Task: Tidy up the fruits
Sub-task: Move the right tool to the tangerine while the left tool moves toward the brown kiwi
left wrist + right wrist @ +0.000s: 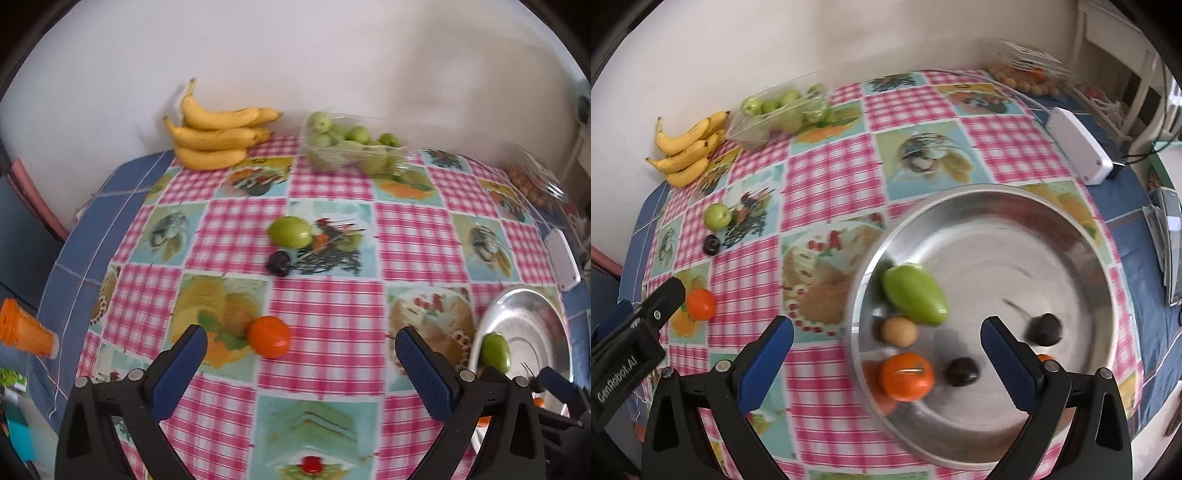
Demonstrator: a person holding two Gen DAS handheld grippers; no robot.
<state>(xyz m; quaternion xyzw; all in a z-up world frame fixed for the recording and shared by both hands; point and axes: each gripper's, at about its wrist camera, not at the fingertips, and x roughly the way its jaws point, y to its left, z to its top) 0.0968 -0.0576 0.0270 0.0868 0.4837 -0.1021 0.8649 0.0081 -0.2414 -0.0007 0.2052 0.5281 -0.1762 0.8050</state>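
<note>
Fruits [915, 298] in steel bowl [1071, 236] (tongs apart)

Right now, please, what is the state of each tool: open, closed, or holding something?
Left tool: open, holding nothing, above the cloth near the orange.
Right tool: open, holding nothing, over the tray.

Both wrist views look down—sharing the tablecloth [325, 306].

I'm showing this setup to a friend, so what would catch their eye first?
Probably the big shiny steel dish under the open right gripper, holding a green mango-shaped fruit and a round orange fruit. Next, the yellow banana bunch by the wall, and the loose orange fruit before the open left gripper.
</note>
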